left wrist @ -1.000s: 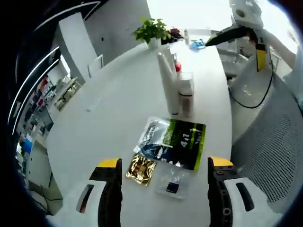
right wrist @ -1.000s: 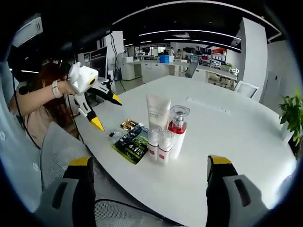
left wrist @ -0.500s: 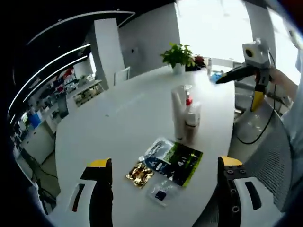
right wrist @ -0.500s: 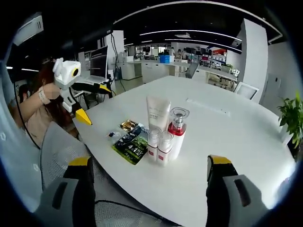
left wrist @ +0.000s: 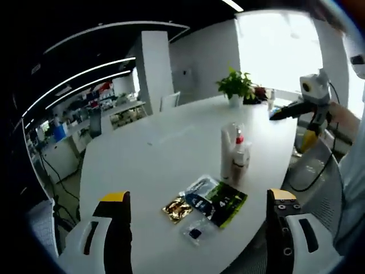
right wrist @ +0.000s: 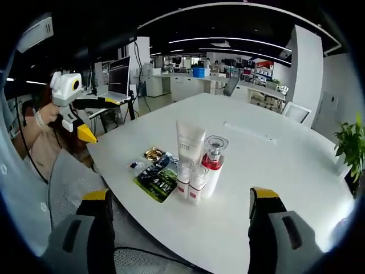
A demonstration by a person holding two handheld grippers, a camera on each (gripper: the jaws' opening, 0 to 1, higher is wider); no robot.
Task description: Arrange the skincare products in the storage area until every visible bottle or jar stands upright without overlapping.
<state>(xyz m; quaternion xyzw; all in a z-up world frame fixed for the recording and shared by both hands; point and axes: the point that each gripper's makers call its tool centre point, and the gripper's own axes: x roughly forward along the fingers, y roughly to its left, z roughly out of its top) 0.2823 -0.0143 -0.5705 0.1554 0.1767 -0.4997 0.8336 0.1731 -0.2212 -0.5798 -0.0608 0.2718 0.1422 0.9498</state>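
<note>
**Four upright skincare containers clustered on white table, both grippers released and held off it**

Looking through the left gripper view: riding low at the frame's bottom, left gripper with jaws spread wide, grasping nothing, hanging above the near edge of the white table. Standing upright near the table's middle, the skincare cluster, its pieces overlapping from this angle and hard to separate. Lying flat just in front of the cluster, a dark-and-green sachet, with a gold sachet beside it and a small clear sachet nearer the jaws. Sitting at the table's far end, a potted plant. Showing at the right edge, the right gripper, held in a hand beyond the table's rim.

Looking through the right gripper view: right gripper's own jaws parted wide, clasping nothing. Standing together, touching or nearly so, a white tube, a red pump bottle and two small clear-capped bottles. Lying just beside them, the same sachets. Hovering at the left, off the table, the left gripper, yellow-tipped jaws apart, in a person's hand. Showing along the bottom, a mesh chair back.
</note>
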